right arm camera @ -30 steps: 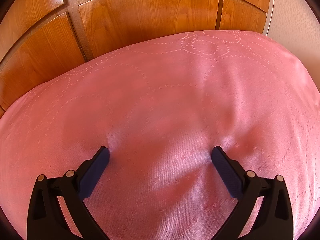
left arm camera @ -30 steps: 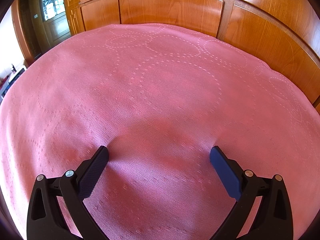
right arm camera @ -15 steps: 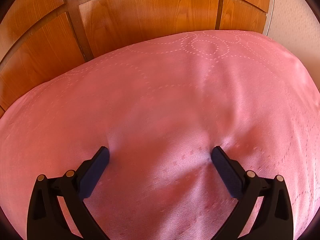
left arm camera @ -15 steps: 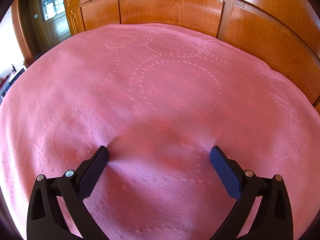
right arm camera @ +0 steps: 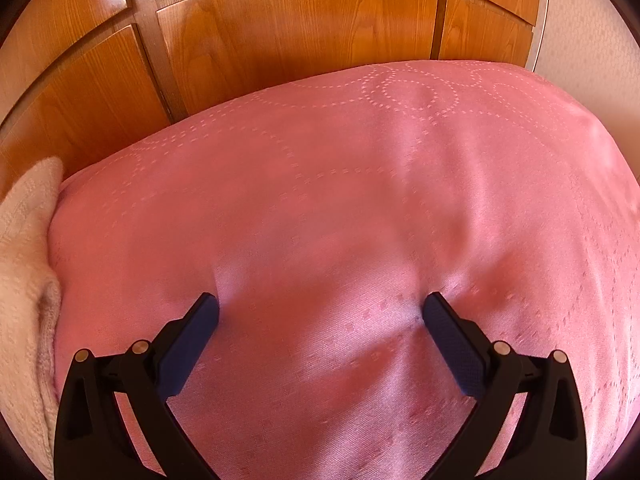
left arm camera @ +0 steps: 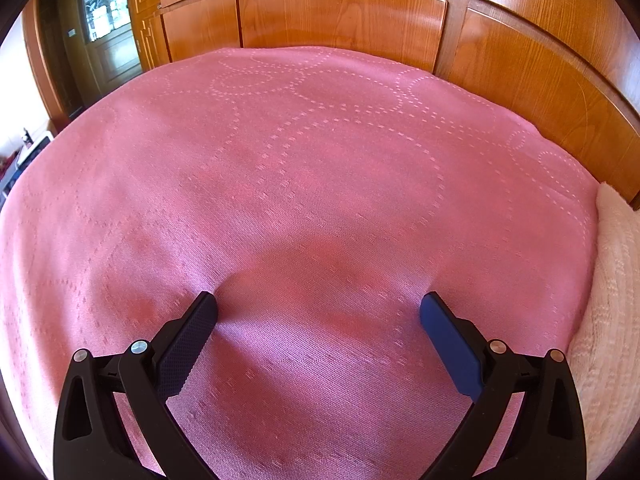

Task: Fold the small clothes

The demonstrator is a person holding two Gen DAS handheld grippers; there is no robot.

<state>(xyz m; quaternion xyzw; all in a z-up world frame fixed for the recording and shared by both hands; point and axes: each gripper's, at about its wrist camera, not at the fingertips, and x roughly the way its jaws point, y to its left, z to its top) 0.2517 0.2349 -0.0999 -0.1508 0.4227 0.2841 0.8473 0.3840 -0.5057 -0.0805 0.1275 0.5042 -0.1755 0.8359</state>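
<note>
Pink bedspread (left arm camera: 320, 184): both tools (left arm camera: 319, 307) (right arm camera: 320, 307) pressed down, jaws spread.

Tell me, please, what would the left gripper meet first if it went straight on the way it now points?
Most likely the pink bedspread: the open left gripper already seems to press its fingertips into it. Farther on stands the wooden panelling; the cream knit garment lies off to the right.

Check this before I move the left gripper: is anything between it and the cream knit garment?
Nothing visible. Only bare pink bedspread separates the open left gripper from the cream knit garment at the view's right edge.
</note>
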